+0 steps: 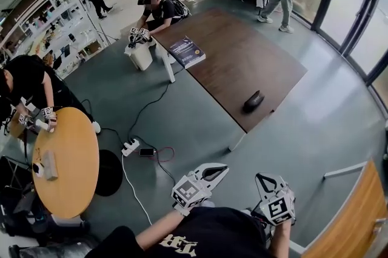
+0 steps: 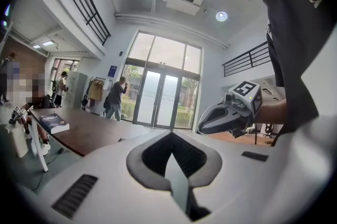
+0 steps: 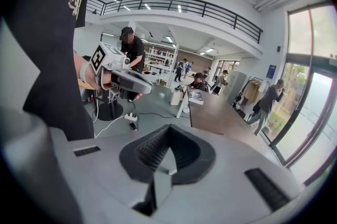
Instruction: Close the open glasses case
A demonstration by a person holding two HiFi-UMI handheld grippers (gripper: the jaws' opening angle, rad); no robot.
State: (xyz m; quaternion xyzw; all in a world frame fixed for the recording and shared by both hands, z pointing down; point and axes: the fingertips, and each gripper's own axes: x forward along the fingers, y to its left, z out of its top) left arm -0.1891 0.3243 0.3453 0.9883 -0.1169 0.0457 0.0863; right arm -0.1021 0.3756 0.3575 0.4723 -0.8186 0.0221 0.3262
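resting near the corner of the brown worktop (image 1: 242, 51) closest to the person, the dark glasses case (image 1: 253, 101) lies alone, too small from here to show how far its lid gapes. a book (image 1: 187, 51) sits well apart on the far side. both tools are held low by the person's body, well away from the case. the left gripper (image 1: 219, 171) and right gripper (image 1: 262, 178) each have jaws pressed together, nothing between them. likely risk: the case lies close to the worktop edge, so a one-sided push on the lid could skid it off.
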